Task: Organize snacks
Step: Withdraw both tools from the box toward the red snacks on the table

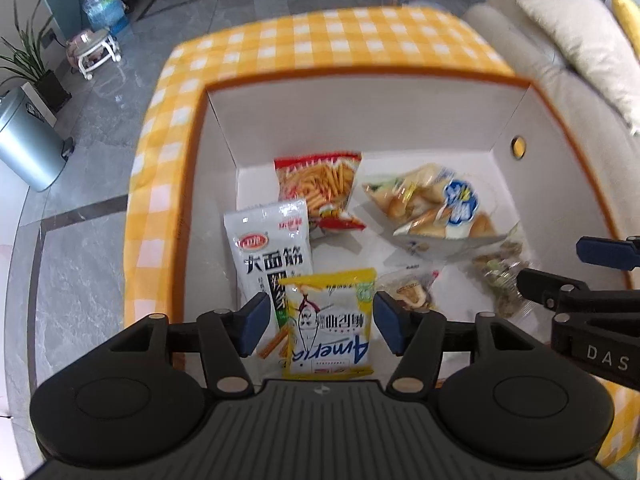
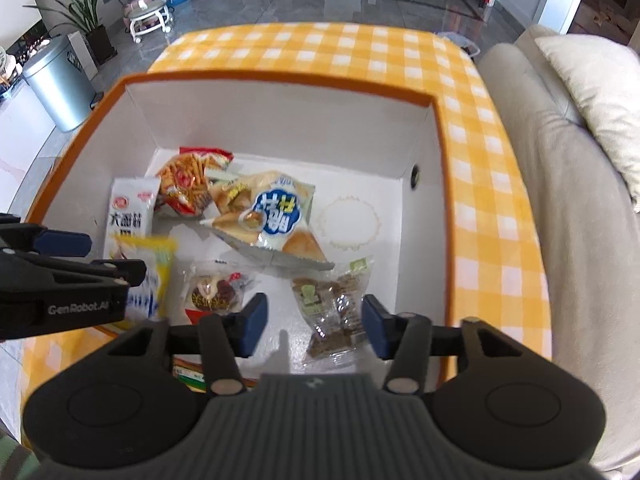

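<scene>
An orange-rimmed white box on a yellow checked table holds several snacks. My left gripper is open above a yellow packet, which lies between its pads without touching them. The packet also shows blurred in the right wrist view. My right gripper is open above a clear pack of brown pieces. In the box are a white packet, a red stick-snack bag, a bread bag and a small pastry pack.
A beige sofa with a cushion stands right of the table. A metal bin, a plant and a water bottle stand on the floor at the left. The box's right half has bare floor.
</scene>
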Tool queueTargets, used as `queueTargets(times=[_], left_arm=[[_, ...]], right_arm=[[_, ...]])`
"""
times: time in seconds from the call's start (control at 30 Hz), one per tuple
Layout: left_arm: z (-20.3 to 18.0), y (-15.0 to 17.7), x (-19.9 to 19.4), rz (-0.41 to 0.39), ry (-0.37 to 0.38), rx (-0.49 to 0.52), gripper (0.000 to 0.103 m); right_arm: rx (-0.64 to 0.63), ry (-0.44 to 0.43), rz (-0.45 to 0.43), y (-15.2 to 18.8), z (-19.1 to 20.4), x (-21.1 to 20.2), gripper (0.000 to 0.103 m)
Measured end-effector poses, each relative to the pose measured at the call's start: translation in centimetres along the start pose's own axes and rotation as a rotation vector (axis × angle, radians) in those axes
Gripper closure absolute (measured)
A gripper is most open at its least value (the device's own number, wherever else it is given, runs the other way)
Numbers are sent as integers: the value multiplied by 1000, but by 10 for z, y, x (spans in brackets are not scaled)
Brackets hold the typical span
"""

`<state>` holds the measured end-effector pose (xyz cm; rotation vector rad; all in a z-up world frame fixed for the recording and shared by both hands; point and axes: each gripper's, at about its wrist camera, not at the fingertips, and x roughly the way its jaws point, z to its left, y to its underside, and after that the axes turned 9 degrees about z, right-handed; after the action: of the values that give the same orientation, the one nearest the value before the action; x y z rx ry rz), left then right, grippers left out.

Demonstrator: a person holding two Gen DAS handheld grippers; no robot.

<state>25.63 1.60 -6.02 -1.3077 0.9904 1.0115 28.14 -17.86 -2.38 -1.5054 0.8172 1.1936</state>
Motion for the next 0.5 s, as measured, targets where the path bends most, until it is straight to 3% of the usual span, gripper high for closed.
queueTargets(times=[0.13, 0.23, 0.5], left_arm=[[-3, 9, -21, -64, 30, 17, 30], [-5, 18, -36, -97, 77, 19, 30], [-7, 48, -70, -262, 148, -26, 26]], right_arm=[[13, -4, -75, 4, -3, -22, 39], [15, 6, -144, 10, -4, -39, 27], [69, -6, -233, 40, -13, -74, 27]])
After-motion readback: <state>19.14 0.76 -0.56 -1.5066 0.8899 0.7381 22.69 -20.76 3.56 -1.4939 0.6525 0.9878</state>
